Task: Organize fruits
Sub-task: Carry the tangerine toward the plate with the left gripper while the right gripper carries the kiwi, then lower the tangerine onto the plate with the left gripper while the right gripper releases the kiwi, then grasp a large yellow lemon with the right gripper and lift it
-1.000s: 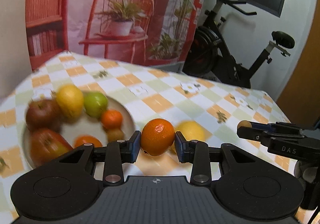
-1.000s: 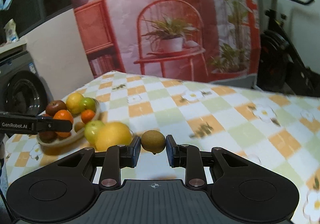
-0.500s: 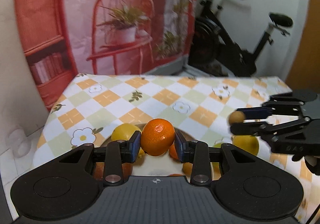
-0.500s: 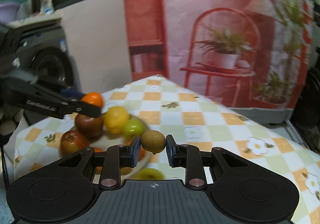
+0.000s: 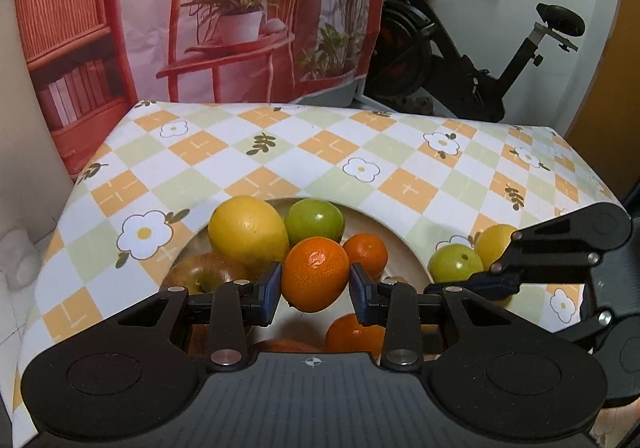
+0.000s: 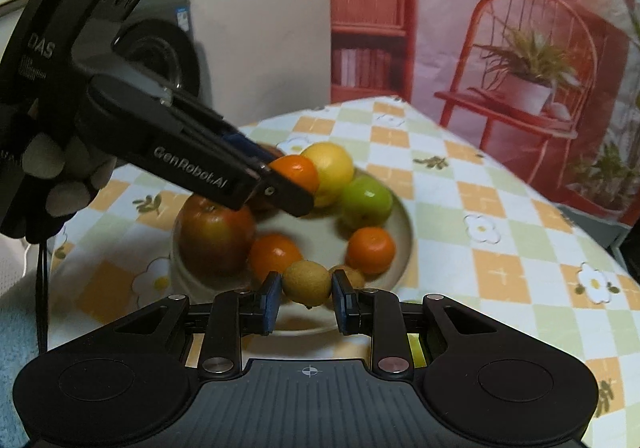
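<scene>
Orange mandarin [image 5: 314, 274] gripped in left gripper [image 5: 314, 288], hanging directly over plate [image 6: 402, 224]; right gripper [image 6: 306, 296] clamps kiwi [image 6: 307, 285] above plate's near rim. Both need only descend.

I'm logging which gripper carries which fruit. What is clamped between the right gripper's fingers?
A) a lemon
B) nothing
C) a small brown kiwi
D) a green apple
C: in the right wrist view the right gripper is shut on a small brown kiwi above the plate; the left gripper has the orange.
</scene>
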`<action>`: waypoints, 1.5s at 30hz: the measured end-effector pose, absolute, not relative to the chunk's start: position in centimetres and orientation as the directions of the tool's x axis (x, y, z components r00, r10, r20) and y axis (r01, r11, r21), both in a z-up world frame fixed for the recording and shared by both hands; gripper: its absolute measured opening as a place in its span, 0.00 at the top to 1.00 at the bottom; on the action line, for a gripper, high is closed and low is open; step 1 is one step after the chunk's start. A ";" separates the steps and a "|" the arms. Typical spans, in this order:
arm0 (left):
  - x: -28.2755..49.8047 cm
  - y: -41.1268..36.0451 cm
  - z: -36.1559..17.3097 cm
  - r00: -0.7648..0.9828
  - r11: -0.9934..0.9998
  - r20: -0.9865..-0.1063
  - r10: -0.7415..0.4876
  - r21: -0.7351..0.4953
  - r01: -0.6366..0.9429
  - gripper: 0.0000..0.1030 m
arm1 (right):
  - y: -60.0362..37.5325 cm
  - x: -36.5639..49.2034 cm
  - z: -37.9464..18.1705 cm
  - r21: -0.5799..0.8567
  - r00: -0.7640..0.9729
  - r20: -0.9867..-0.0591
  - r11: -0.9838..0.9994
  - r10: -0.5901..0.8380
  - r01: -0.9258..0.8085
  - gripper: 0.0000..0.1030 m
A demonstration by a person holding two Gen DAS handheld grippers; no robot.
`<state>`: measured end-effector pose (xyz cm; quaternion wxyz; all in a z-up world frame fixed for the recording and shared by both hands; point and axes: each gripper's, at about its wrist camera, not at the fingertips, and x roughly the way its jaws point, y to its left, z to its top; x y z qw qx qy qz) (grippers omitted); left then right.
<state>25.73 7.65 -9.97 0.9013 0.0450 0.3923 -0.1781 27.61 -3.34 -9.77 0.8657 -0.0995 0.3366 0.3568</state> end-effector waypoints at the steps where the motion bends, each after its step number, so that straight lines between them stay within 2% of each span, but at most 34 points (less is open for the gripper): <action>1: 25.8 7.7 -10.1 0.627 0.933 -0.725 -0.286 -0.060 0.356 0.63 | -3.2 27.6 -9.9 0.068 0.514 -0.657 0.723 0.551 -0.687 0.76; 22: 25.8 8.0 -10.6 0.627 0.946 -0.735 -0.260 -0.064 0.317 0.63 | -2.1 26.9 -10.8 0.066 0.484 -0.679 0.703 0.552 -0.708 0.73; 35: 24.6 6.7 -9.1 0.692 0.957 -0.672 -0.264 -0.091 0.276 0.62 | -8.0 24.8 -9.5 0.036 0.645 -0.575 0.803 0.504 -0.595 0.71; 38: 24.4 6.0 -9.0 0.700 0.957 -0.661 -0.270 -0.102 0.273 0.62 | -9.8 24.2 -9.4 0.028 0.687 -0.546 0.830 0.479 -0.556 0.68; 42: 24.2 4.7 -8.9 0.703 0.955 -0.657 -0.272 -0.094 0.281 0.62 | -12.1 23.8 -9.6 0.028 0.735 -0.519 0.868 0.436 -0.496 0.56; 45: 24.1 3.8 -8.9 0.704 0.953 -0.654 -0.276 -0.090 0.291 0.61 | -13.7 23.9 -10.1 0.042 0.755 -0.511 0.889 0.411 -0.455 0.54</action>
